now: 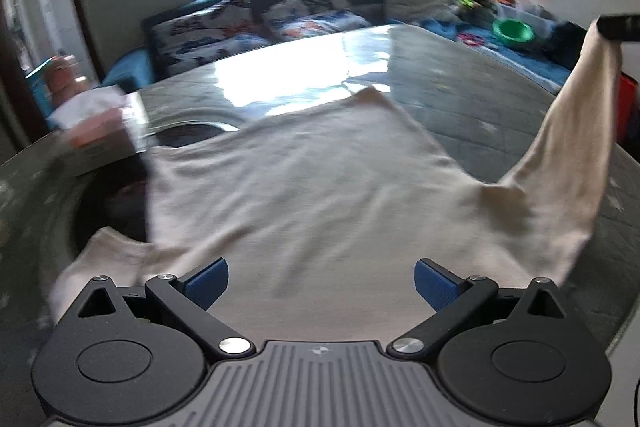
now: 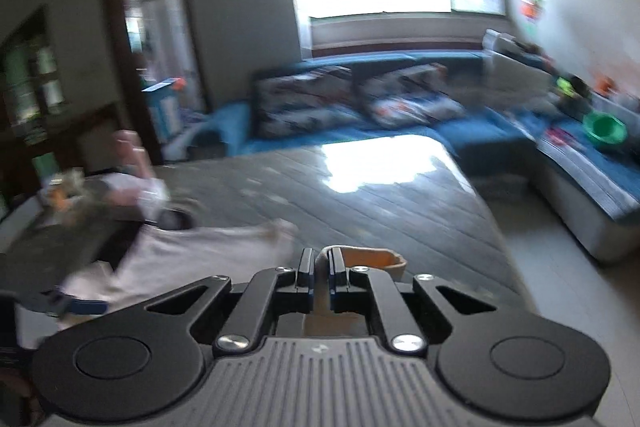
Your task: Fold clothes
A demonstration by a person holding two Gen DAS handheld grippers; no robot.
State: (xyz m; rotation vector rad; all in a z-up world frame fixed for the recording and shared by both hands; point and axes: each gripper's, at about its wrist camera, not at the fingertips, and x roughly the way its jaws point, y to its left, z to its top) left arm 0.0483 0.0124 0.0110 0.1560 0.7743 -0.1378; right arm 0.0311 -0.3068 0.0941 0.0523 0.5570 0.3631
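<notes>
A beige shirt (image 1: 312, 187) lies spread on a glossy grey table (image 1: 460, 75). My left gripper (image 1: 321, 283) is open and empty, low over the shirt's near edge. My right gripper (image 2: 320, 269) is shut on a corner of the shirt (image 2: 360, 259) and holds it lifted; in the left wrist view it shows at the far right (image 1: 618, 27), with the cloth hanging from it in a stretched strip. In the right wrist view the rest of the shirt (image 2: 192, 251) trails left across the table, blurred.
A box and some blurred items (image 1: 100, 131) sit at the table's left side, beside a dark round opening (image 1: 188, 135). A blue sofa with patterned cushions (image 1: 260, 23) stands behind the table. A green bowl (image 1: 514, 31) and clutter lie at the far right.
</notes>
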